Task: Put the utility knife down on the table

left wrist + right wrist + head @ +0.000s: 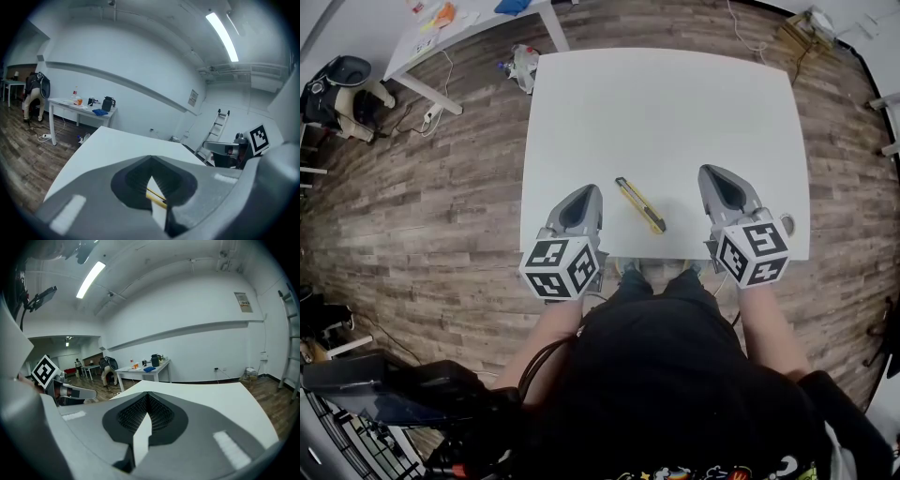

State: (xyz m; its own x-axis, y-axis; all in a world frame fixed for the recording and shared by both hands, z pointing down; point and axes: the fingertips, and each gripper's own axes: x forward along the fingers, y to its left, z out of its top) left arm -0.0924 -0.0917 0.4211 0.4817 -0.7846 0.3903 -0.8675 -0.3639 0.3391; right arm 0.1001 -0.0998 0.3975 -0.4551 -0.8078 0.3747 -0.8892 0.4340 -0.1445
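A yellow and black utility knife (640,204) lies flat on the white table (666,103), near its front edge and angled from upper left to lower right. My left gripper (584,194) hovers just left of the knife, shut and holding nothing. My right gripper (718,175) sits to the knife's right, also shut and empty. In the left gripper view the jaws (151,161) meet at their tips, and a sliver of the knife (157,197) shows through the slit below them. The right gripper view shows its jaws (147,398) closed with only tabletop behind.
A second white table (441,37) with small items stands at the far left on the wood floor. A person (35,93) bends over beside it. A ladder (214,130) leans on the far wall. Cables and a power strip (431,117) lie on the floor.
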